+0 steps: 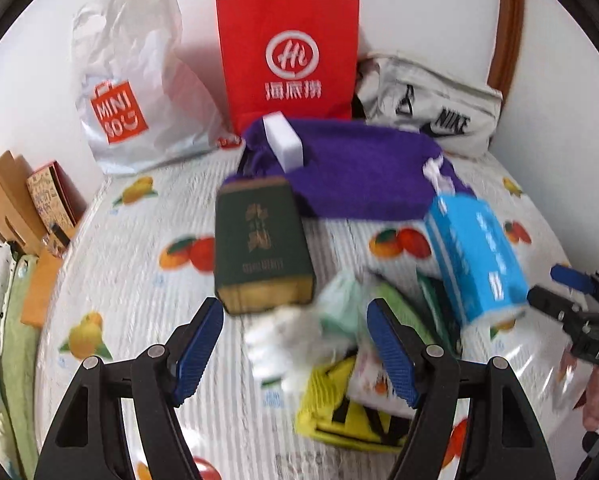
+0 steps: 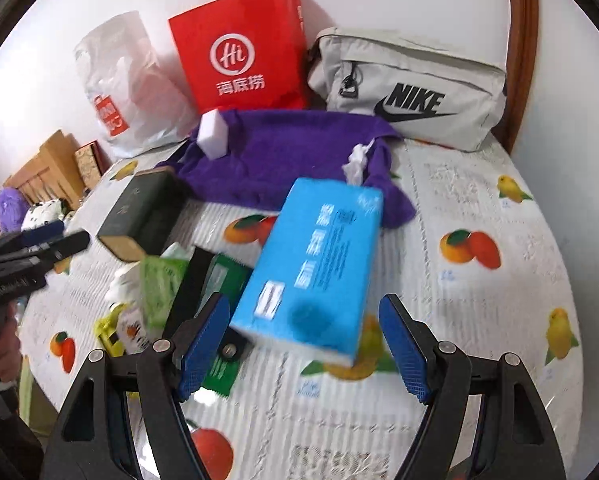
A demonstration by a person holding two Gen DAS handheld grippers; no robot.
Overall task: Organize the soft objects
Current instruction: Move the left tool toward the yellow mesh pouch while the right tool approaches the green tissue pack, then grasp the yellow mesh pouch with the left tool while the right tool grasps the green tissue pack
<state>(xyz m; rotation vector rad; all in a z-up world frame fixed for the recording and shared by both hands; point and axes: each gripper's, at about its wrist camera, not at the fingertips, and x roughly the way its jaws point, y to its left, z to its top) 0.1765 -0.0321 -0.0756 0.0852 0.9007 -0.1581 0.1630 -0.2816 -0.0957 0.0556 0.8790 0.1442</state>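
A purple towel (image 1: 359, 168) (image 2: 291, 156) lies at the back of the fruit-print table, with a white sponge block (image 1: 283, 142) (image 2: 215, 134) on its left end. A blue tissue pack (image 1: 475, 256) (image 2: 311, 268) lies in front of it. My left gripper (image 1: 299, 352) is open above a pale green and white soft packet (image 1: 323, 316) (image 2: 159, 280). My right gripper (image 2: 305, 344) is open just behind the near end of the blue tissue pack; it also shows in the left wrist view (image 1: 559, 292).
A dark green box (image 1: 259, 244) (image 2: 143, 212), a yellow packet (image 1: 339, 412) and green flat packs (image 2: 219, 288) lie mid-table. A Miniso plastic bag (image 1: 131, 80), a red paper bag (image 1: 291, 52) and a grey Nike bag (image 2: 411, 88) stand along the back wall. Cardboard boxes (image 1: 15, 204) at left.
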